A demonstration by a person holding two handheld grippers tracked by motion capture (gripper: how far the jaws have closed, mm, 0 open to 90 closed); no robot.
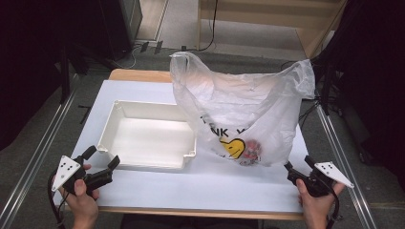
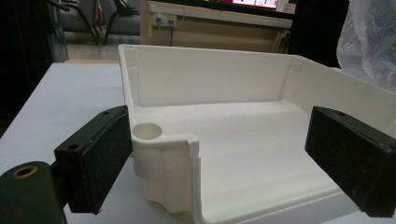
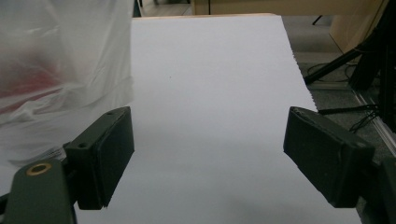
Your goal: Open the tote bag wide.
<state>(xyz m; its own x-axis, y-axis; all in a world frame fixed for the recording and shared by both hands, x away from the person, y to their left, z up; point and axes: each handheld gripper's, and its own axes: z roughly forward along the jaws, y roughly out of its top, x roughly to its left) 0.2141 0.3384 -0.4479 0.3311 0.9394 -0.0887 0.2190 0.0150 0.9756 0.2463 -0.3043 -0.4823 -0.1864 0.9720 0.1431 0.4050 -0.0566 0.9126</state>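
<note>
While I hold both tools low at the near edge of the counter [image 1: 157,183], the left tool [image 1: 101,160] gapes released just before the near corner of the white tray [image 1: 126,107]. My right tool [image 1: 298,168] is likewise released, gripping nothing, just beside the plastic bag [image 1: 239,105], which stands right of the tray, touching it.

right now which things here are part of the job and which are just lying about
In the job:
- plastic bag
- red item inside it
- white tray
- left tool, open
- right tool, open

Lying about:
- floor cables
- wooden furniture
</note>
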